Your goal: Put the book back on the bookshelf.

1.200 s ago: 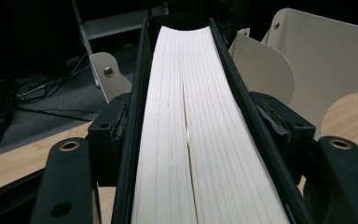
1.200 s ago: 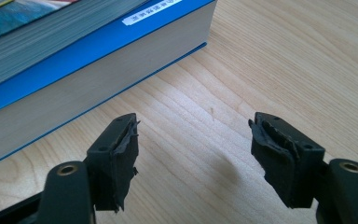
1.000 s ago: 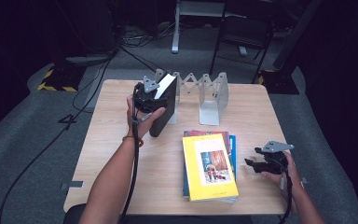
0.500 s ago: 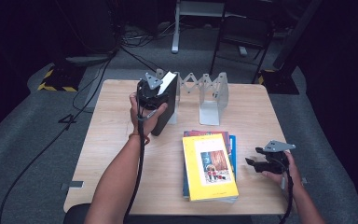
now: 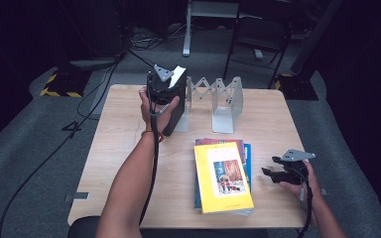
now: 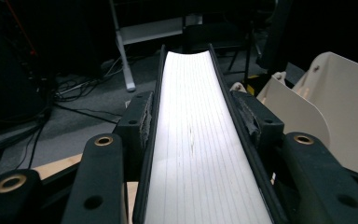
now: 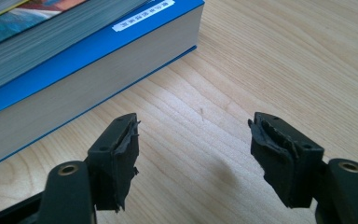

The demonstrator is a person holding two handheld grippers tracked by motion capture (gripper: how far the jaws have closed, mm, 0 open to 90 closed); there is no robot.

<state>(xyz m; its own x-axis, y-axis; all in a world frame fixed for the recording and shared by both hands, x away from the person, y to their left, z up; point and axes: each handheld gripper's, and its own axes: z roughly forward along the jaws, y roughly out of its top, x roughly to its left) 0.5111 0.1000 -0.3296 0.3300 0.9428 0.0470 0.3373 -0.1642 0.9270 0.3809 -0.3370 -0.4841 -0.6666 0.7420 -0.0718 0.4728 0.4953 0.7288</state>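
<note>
**Left tongs clamping a black book beside the folding book rack**

The tabletop (image 5: 129, 134) is carrying everything, and the grey folding book rack (image 5: 213, 101) standing along its far edge is serving as the landmark here. Nearer the person than the rack, a stack of books (image 5: 223, 178) is lying flat, a yellow-covered one on top and a blue one (image 7: 74, 60) lower down.

At the rack's left end plate, a black book (image 5: 178, 111) is standing upright with its white page edge (image 6: 200, 140) turned up, and it appears to be resting against that plate. The person's left forearm is reaching forward from the near edge of the tabletop, almost straight, with the hand wrapped around the left tongs (image 5: 159, 87) just left of the rack. In the left gripper view the two black jaws are sitting on either side of the book, the pads pressing on its dark covers; they have just been closing onto it. The tongs are pointing along the book's length, with the rack's pale plates showing off to one side.

The right hand is lying low, well to the near right of the rack and just right of the stack. The right tongs (image 7: 193, 154) are standing spread with nothing between them, bare wood under the gap, pointing toward the blue book's corner.
</note>
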